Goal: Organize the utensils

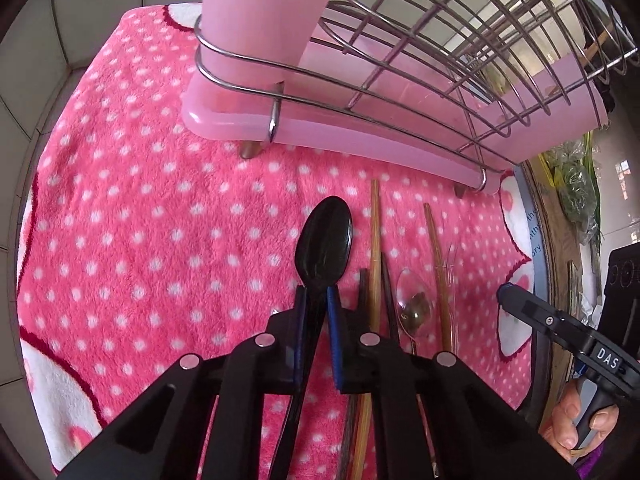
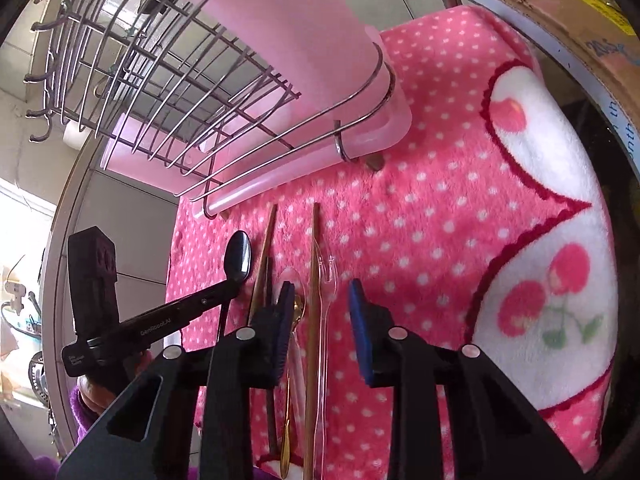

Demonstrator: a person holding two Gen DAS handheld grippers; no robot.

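The left gripper (image 1: 316,300) pinches the black spoon's (image 1: 325,240) neck just above the pink dotted blanket (image 1: 140,220). The right gripper (image 2: 320,304) stands spread over a clear fork (image 2: 325,280) and wooden chopstick (image 2: 314,280), before the wire rack (image 2: 160,80).

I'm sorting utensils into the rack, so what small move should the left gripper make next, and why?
Probably lift straight up. The left gripper looks shut on the black spoon at its neck, and the spoon lies close beside a wooden chopstick on the pink dotted towel.

Left gripper (image 1: 317,294) angled downward, fingers nearly together — right gripper (image 2: 322,300) fingers apart.
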